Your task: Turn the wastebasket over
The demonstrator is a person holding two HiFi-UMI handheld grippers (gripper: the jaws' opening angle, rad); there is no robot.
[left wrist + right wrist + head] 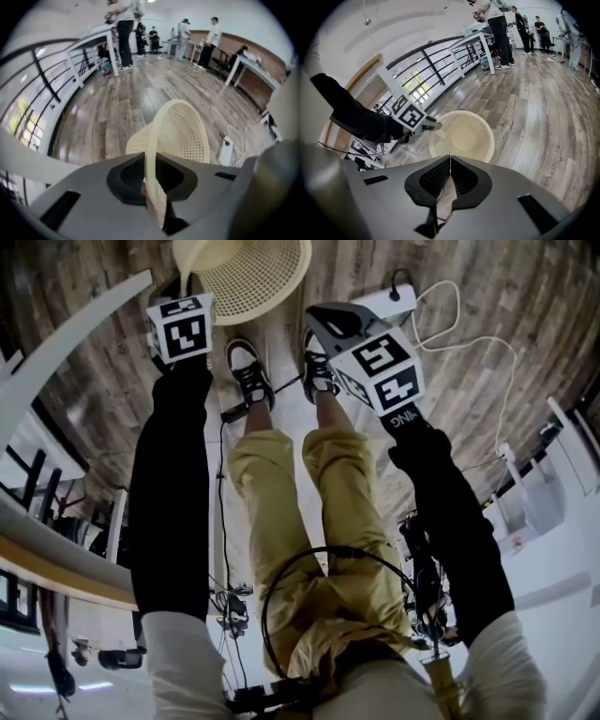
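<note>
2 jaws of the left gripper (151, 187) pinch the wastebasket (180, 136) rim.

Place: an open-plan lab or workshop hall, as I read it from where I stand.
Floor: wood-look planks (140, 93) run unbroken across one large room.
Edge: a curved railing (436, 63) with dark bars and a white handrail bounds the room; daylight shows behind it.
Furniture: a white table (96, 35) stands near the railing, and another table (253, 63) stands by a brown panelled wall (255, 86).
People: several people (211, 40) stand at or near the tables at the far end.
Wiring: a white power strip (384, 304) and its looped cable (459, 315) lie loose on the floor near my feet.
</note>
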